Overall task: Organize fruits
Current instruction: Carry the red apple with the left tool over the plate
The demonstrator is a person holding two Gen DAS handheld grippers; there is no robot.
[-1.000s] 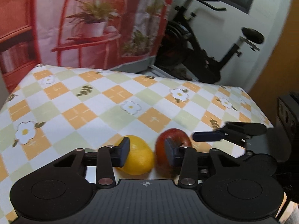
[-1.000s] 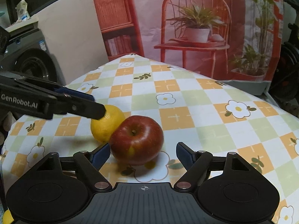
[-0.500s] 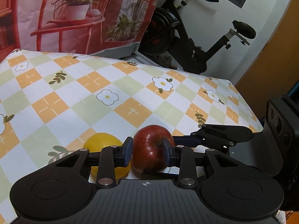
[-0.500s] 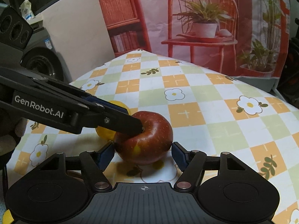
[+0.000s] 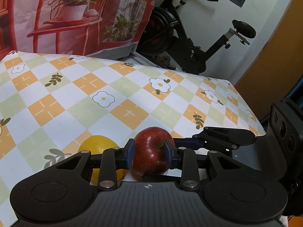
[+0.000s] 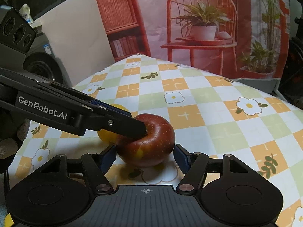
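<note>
A red apple [image 5: 151,151] is held between the two blue pads of the left gripper [image 5: 149,154], which is closed on it. In the right wrist view one finger [image 6: 121,124] of this gripper is seen across the top of the apple [image 6: 145,141], with its tip at the stem hollow. It seems that one pad presses near the stem end and the other near the opposite end, so the stem axis probably lies almost level, pointing to the right side of the left gripper. This cannot be told for sure. An apple is nearly round, so no real long axis is to be expected.

The right gripper [image 6: 144,156] is open. Its pads stand on both sides of the apple, near it but, as far as can be seen, not touching.

The apple is placed near the edge of the table [image 5: 132,87] closest to the cameras. Whether it rests on the checked cloth or is lifted a little cannot be decided. A yellow citrus fruit [image 5: 98,147], perhaps a lemon or an orange, lies just beside it, on the left in the left wrist view.

The apple is judged to be firm, moderately heavy and smooth, so it may slip or turn between narrow pads. A grip across the widest middle part would be safer than one at the stem hollow. Too strong pressure could bruise the skin.
</note>
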